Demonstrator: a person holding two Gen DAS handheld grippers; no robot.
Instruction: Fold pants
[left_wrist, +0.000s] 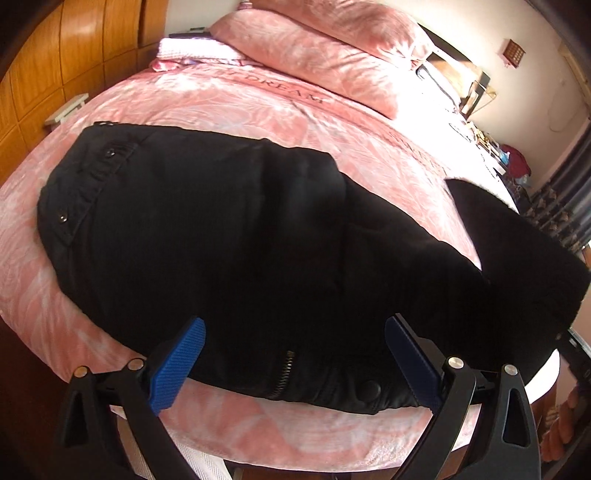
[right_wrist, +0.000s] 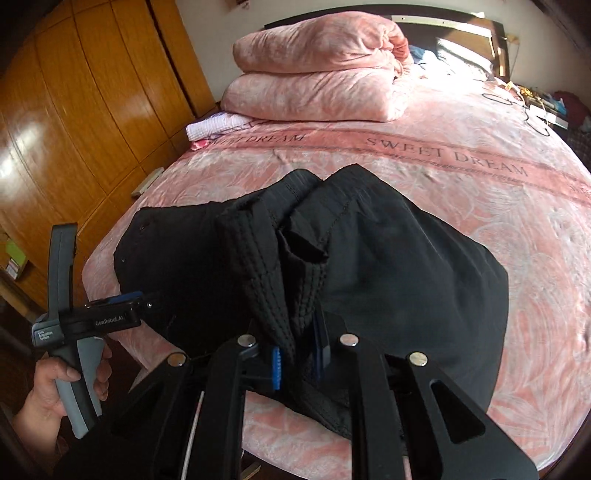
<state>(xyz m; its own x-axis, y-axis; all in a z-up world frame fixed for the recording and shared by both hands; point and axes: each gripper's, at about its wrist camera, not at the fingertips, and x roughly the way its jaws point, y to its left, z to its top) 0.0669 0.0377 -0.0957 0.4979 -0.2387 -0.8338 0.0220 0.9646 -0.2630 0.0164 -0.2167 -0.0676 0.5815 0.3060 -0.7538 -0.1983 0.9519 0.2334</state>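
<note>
Black pants (left_wrist: 229, 236) lie across the near part of a pink bed, waistband with zipper and button (left_wrist: 369, 387) at the near edge. My left gripper (left_wrist: 295, 354) is open, its blue pads on either side of the waistband fabric, just above it. It also shows in the right wrist view (right_wrist: 136, 295) at the pants' left edge. My right gripper (right_wrist: 299, 360) is shut on the stitched leg cuffs (right_wrist: 280, 266) of the pants (right_wrist: 406, 266) and holds them lifted above the rest of the fabric.
The pink bedspread (right_wrist: 443, 155) reads SWEET DREAM. A folded pink quilt (right_wrist: 317, 70) and a white towel (right_wrist: 212, 127) lie at the head. A wooden wardrobe (right_wrist: 74, 110) stands left of the bed. Cables and clutter (right_wrist: 532, 107) lie at the far right.
</note>
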